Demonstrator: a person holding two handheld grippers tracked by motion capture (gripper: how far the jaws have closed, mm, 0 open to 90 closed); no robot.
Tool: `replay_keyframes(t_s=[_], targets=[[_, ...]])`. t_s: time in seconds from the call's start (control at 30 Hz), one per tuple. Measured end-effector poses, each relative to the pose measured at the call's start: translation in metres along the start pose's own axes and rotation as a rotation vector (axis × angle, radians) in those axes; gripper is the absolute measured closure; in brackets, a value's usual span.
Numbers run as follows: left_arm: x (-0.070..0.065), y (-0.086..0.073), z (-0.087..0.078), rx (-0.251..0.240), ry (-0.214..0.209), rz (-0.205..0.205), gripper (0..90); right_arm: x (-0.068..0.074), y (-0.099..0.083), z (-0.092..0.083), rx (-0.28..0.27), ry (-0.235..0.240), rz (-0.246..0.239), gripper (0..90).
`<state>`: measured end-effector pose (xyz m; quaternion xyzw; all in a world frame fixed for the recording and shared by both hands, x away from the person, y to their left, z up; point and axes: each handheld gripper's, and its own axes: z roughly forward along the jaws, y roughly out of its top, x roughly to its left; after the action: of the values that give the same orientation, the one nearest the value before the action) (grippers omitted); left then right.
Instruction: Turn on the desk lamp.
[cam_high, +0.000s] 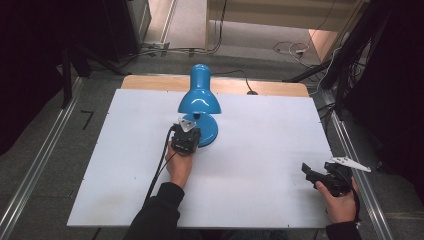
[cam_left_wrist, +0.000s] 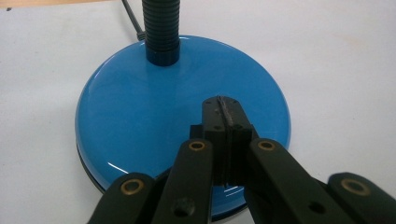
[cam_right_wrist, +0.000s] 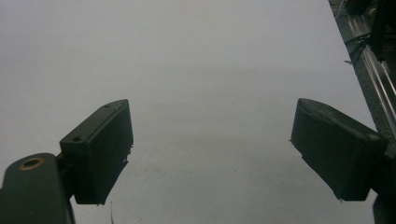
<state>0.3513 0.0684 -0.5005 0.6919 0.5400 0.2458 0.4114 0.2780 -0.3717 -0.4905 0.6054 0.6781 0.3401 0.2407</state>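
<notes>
Jaws clenched, empty: left gripper (cam_high: 186, 134) presses the lamp (cam_high: 199, 104) base near the tabletop's far edge; a hard push may slide it. Left gripper view: tips centred on base. Right gripper (cam_right_wrist: 210, 149): jaws released, idle.

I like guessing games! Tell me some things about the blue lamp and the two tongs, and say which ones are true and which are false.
1. The left tongs are shut, with their tips over the blue lamp base. True.
2. The right tongs are squeezing the lamp. False: they are open over the bare white table, away from the lamp.
3. The desk lamp is red. False: its shade and base are blue.
4. The lamp's neck is black and ribbed. True.
5. The lamp stands on the white table. True.
</notes>
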Motion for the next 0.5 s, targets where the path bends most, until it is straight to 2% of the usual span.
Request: replay_keyframes(t_s=[0.07,0.13,0.2,0.3,0.5], targets=[[0.0003,-0.0008,0.0,0.011,-0.039,-0.021,90.0,0.0,0.0001,0.0,0.0,0.001,0.0,11.7],[-0.0012,-0.0009,-0.0007,0.013,-0.031,-0.006,90.0,0.0001,0.0001,0.0,0.0,0.0,-0.001,11.7],[0.001,-0.0005,-0.0004,0.014,-0.045,-0.036,90.0,0.0005,0.0001,0.0,0.001,-0.001,-0.001,11.7],[0.0025,-0.0006,0.0,0.008,-0.052,-0.045,90.0,0.0008,0.0,-0.0007,-0.004,0.001,-0.002,11.7],[0.0036,-0.0029,-0.0041,-0.006,-0.055,-0.027,90.0,-0.0015,-0.0001,0.0003,-0.002,0.001,0.003,11.7]])
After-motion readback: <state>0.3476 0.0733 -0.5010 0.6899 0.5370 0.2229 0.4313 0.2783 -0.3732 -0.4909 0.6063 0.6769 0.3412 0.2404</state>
